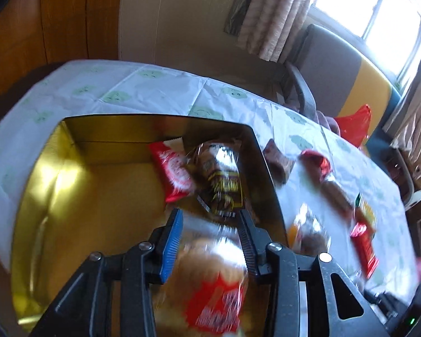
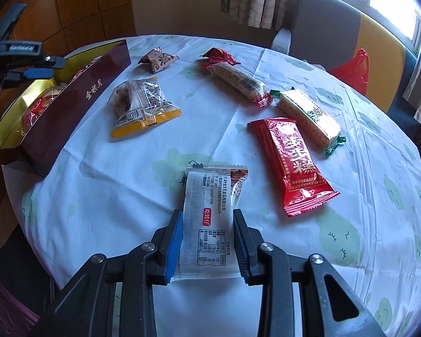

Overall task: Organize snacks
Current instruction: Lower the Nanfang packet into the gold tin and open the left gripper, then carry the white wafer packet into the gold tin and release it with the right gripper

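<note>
The gold-lined box [image 1: 78, 196] with its maroon wall [image 2: 78, 95], printed 金秋月, sits at ten o'clock on the table [image 2: 210, 140]; over it the left gripper [image 1: 207, 224] has its jaws spread around a blurred bun packet [image 1: 210, 280], pads apparently off the wrapper, so I judge it should drop flat beside the two snacks already at the box's one o'clock corner. At six o'clock the right gripper [image 2: 206, 226] pinches a white wrapper [image 2: 210, 210] with a red 吃娃仔 label; at three o'clock a red packet [image 2: 292, 165] ends in 糕.
</note>
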Motion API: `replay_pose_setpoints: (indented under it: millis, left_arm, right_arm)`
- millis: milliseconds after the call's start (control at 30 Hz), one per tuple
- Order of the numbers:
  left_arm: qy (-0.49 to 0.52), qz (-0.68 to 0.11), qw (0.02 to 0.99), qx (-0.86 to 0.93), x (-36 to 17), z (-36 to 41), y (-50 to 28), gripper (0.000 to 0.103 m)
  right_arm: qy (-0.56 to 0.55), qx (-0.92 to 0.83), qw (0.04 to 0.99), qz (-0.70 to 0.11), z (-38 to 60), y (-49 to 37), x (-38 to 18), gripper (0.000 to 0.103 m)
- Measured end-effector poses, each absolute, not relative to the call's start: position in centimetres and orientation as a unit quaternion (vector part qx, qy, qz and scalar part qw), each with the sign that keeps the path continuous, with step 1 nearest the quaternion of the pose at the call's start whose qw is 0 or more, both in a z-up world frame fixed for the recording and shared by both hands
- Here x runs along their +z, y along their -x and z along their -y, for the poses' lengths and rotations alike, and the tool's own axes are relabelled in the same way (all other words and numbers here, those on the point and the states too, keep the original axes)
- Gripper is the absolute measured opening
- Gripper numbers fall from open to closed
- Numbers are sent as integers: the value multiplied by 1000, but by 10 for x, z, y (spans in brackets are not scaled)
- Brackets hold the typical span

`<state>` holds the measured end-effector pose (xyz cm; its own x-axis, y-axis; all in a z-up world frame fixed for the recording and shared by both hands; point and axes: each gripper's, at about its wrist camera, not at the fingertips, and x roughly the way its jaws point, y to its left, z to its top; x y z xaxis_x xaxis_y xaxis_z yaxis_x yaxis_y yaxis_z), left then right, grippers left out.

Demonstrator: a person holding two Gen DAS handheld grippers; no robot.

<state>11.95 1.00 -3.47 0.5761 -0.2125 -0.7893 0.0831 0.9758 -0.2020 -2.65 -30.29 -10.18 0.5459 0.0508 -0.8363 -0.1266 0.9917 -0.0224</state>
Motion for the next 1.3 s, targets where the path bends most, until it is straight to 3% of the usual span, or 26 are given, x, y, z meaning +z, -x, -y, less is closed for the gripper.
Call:
replay_pose_setpoints:
  millis: [533, 1300]
  left_arm:
    - [33, -419, 905, -65, -25, -31, -50, 48]
    - [61, -424, 904, -11, -36, -79, -38, 54]
  right_arm:
    - [49, 24, 878, -476, 295, 27, -102, 35]
    - [8, 24, 879, -477, 288, 20, -83, 34]
